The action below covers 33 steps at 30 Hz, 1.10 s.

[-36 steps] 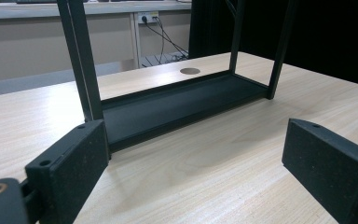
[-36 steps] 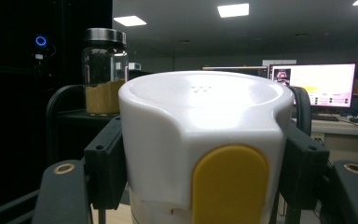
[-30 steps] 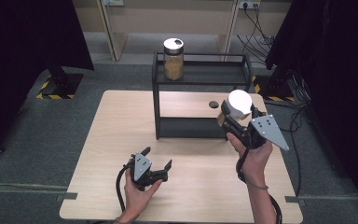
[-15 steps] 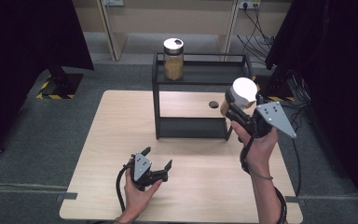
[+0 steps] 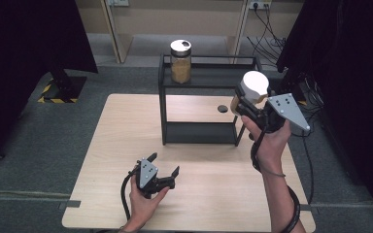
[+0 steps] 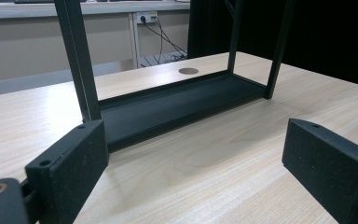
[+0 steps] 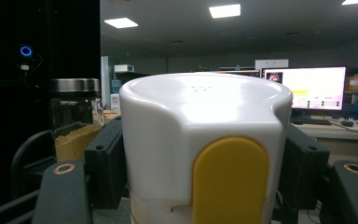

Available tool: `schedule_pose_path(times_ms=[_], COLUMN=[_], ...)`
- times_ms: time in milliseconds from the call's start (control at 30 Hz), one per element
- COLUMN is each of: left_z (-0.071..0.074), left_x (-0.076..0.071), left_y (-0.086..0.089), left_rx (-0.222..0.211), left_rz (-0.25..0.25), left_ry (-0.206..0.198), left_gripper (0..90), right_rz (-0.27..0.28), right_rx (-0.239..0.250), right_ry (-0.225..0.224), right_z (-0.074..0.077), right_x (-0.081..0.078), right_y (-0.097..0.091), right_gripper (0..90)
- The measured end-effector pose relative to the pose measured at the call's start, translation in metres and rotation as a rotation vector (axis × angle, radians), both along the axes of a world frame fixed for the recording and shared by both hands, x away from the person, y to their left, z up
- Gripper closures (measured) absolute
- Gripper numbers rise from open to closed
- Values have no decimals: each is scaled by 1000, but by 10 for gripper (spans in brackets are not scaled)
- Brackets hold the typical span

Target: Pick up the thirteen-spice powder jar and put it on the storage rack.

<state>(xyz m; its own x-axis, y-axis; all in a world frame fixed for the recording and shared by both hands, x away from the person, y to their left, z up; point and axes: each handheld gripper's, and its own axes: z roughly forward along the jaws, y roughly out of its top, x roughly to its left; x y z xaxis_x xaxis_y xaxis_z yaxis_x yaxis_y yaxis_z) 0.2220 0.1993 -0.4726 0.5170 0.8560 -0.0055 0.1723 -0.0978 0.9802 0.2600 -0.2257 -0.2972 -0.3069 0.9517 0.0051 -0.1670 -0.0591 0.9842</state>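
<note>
Right gripper point(image 5: 245, 104) clamps white-lidded jar point(image 5: 252, 87) beside black shelf point(image 5: 199, 131). Left gripper point(image 5: 162, 170) rests on table point(image 5: 102, 160), jaws wide, empty.

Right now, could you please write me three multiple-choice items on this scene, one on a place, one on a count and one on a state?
1. Where does the glass jar with the brown filling stand?
A. on the black shelf's top level
B. on the shelf's bottom tray
C. on the floor

2. How many levels does the black shelf have?
A. one
B. two
C. four

3. What is the right claw doing?
A. hanging open over the table
B. lying flat on the table
C. gripping the white-lidded container

Answers:
1 A, the jar stands at the left end of the top level.
2 B, a top level and a bottom tray show.
3 C, its jaws press both sides of the white-lidded container, held off the wooden table.
</note>
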Motion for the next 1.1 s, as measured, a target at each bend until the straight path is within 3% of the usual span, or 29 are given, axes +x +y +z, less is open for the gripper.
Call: schedule_pose_path(times_ms=[633, 833, 1100], left_z=[1, 1, 3], left_x=[0, 0, 0], left_y=[1, 1, 4], left_rx=[-1, -3, -16], left_rz=[-1, -2, 2], left_ry=[-3, -4, -13], left_gripper=[60, 60, 60], right_rz=[-18, -23, -46], right_rx=[-7, -16, -30], right_ry=[25, 43, 92], right_z=[31, 44, 67], right_x=[21, 34, 62], right_y=[5, 8, 15], right_gripper=[309, 309, 309])
